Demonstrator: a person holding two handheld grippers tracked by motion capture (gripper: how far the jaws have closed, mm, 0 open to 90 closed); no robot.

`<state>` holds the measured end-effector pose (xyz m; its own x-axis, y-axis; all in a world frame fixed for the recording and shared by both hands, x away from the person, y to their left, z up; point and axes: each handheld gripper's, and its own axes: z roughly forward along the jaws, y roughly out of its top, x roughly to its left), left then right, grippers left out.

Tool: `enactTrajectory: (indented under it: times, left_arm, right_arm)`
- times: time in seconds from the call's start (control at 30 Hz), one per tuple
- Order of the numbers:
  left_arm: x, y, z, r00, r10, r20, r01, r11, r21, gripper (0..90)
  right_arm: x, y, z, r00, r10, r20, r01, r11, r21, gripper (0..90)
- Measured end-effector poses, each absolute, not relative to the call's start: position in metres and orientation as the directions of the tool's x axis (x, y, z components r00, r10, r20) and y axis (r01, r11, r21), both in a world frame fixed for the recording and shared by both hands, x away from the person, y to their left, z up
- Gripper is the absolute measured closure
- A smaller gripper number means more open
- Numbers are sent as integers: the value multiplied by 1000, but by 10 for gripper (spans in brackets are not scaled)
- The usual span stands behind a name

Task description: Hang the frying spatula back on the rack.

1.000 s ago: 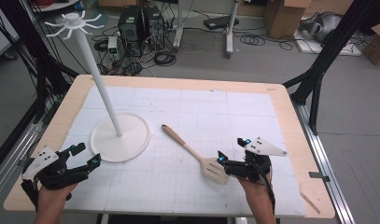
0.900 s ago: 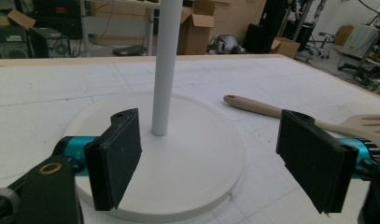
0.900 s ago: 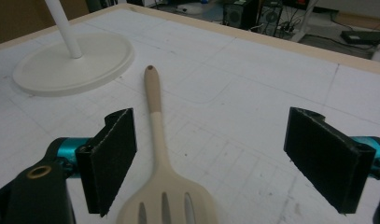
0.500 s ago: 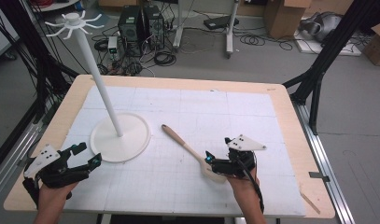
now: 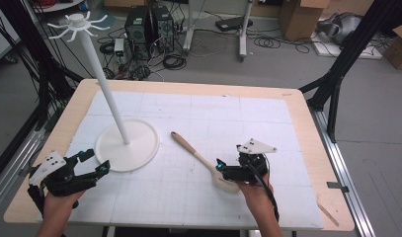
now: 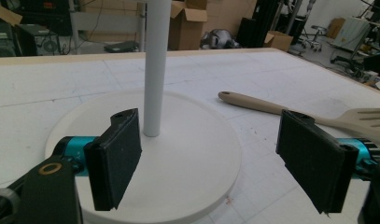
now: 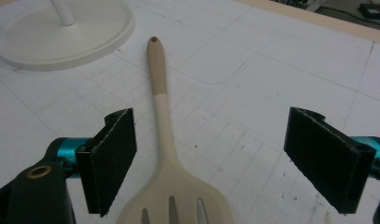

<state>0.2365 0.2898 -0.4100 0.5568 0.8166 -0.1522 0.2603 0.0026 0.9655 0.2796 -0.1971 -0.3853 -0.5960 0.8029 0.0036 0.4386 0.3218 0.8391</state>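
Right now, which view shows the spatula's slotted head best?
Right gripper view: the spatula lies between the open right claw, slots visible. High view shows it whole but small, head by the claw. Left gripper view shows it sidelong, partly hidden.

Lab workspace, black rig frames (image 5: 337,74), floor cables (image 5: 282,42), computer towers (image 5: 149,24), cardboard boxes (image 5: 300,17)

The person's two forearms come in from six o'clock in the high view. The left hand (image 5: 58,200) at about seven o'clock holds the left gripper (image 5: 92,162) low, its jaws spread wide and pointing toward two o'clock. The right hand (image 5: 253,190) at about five o'clock holds the right gripper (image 5: 220,165) turned toward nine o'clock, close to the table; in the right gripper view its jaws stand wide apart, pads (image 7: 110,158) clamping nothing.
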Motion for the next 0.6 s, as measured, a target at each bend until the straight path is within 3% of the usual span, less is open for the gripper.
enactTrajectory:
  times: [0.17, 0.2, 0.6]
  left_arm:
    - [235, 289, -411, 567, 812, -138, 264, -20, 964, 225]
    - [234, 289, -411, 566, 813, -137, 266, -23, 964, 225]
    - [227, 291, -409, 552, 824, -129, 261, -24, 965, 229]
  right_arm:
    - [289, -189, -384, -606, 796, -8, 455, 355, 817, 174]
    - [296, -185, -385, -621, 784, -6, 478, 384, 790, 215]
    - [320, -154, -398, -699, 715, -21, 531, 539, 653, 271]
